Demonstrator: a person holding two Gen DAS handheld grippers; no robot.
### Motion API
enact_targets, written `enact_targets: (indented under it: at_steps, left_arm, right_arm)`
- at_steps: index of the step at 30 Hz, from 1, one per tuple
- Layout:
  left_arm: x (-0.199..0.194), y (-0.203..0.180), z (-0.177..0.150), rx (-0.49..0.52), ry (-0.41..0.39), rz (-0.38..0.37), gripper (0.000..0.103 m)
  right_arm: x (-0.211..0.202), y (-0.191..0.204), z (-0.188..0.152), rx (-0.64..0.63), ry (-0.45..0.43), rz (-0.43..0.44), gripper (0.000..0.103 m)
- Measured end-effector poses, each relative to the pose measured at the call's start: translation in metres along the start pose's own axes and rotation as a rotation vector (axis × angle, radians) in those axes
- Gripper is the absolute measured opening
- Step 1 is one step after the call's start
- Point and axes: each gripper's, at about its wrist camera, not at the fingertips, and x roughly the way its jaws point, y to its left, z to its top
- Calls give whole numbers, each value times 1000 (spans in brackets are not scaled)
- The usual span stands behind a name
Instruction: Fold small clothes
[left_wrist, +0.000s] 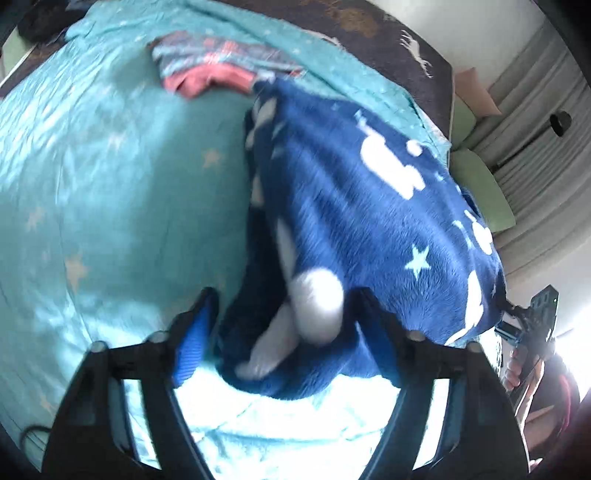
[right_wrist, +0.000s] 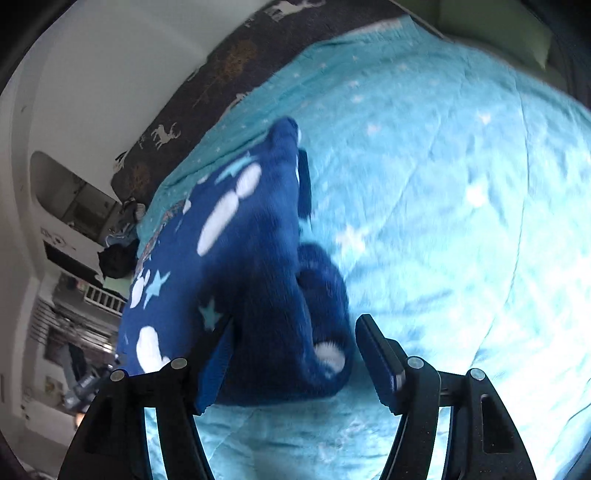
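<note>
Fleece garment (left_wrist: 369, 206) lies on bed cover (left_wrist: 110, 184), its near end between left gripper (left_wrist: 284, 299) fingers (left_wrist: 195, 332). Second folded garment (left_wrist: 218, 70) on cover behind it, farther left. Right wrist view: garment's other near end between right gripper (right_wrist: 295, 328) fingers (right_wrist: 376, 354); pillow (right_wrist: 509, 33) at far right.

the right claw (right_wrist: 293, 356) stands parted around blue fleece clothing (right_wrist: 236, 258) (star-patterned) on a turquoise bedspread (right_wrist: 461, 184).

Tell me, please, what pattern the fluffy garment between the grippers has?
The fleece garment is dark blue with white stars and cloud-like shapes, clearest in the left wrist view.
</note>
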Motion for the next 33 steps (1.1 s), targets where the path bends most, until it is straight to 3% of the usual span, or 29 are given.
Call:
enact_targets:
  at_steps: [1, 3, 8, 11, 16, 18, 21, 23, 24, 25, 26, 28, 30, 33]
  left_arm:
    - [4, 1, -3, 0, 11, 23, 45]
    - [0, 5, -10, -29, 0, 20, 36]
    - [-30, 9, -23, -1, -42, 37, 34]
    - [-48, 17, -33, -21, -80, 11, 39]
    - [-49, 16, -47, 41, -80, 57, 65]
    - [-41, 14, -48, 42, -61, 69, 70]
    - [-22, 14, -45, 26, -42, 54, 70]
    - [-14, 15, -41, 11, -51, 55, 40]
    - [-11, 17, -37, -15, -33, 17, 29]
    - [-10, 23, -34, -83, -19, -23, 26]
    - [-12, 25, -33, -107, -19, -38, 25]
    - [-19, 24, -33, -100, -44, -33, 22]
    - [-31, 23, -36, -88, -76, -37, 21]
    - [-37, 24, -36, -67, -77, -32, 21]
  right_arm:
    - [4, -2, 1, 23, 16, -21, 24]
    - [1, -9, 1, 107, 1, -3, 19]
    - [-9, -15, 0, 149, -19, -9, 18]
    - [-21, -14, -7, 134, -39, -22, 25]
    - [-34, -9, -24, 101, -51, -55, 36]
    - [-30, -6, -29, 84, -28, -52, 53]
    - [-22, -9, -31, 113, -1, -33, 65]
    - [-15, -10, -27, 155, 12, 39, 70]
    - [-11, -10, -24, 179, 17, 66, 70]
    - [-7, -10, -22, 199, 23, 89, 69]
    - [-4, -9, -21, 215, 26, 98, 67]
    - [1, -6, -16, 240, 2, 76, 15]
    - [-4, 2, -15, 230, -38, 23, 12]
    - [-9, 27, -19, 103, -73, -118, 12]
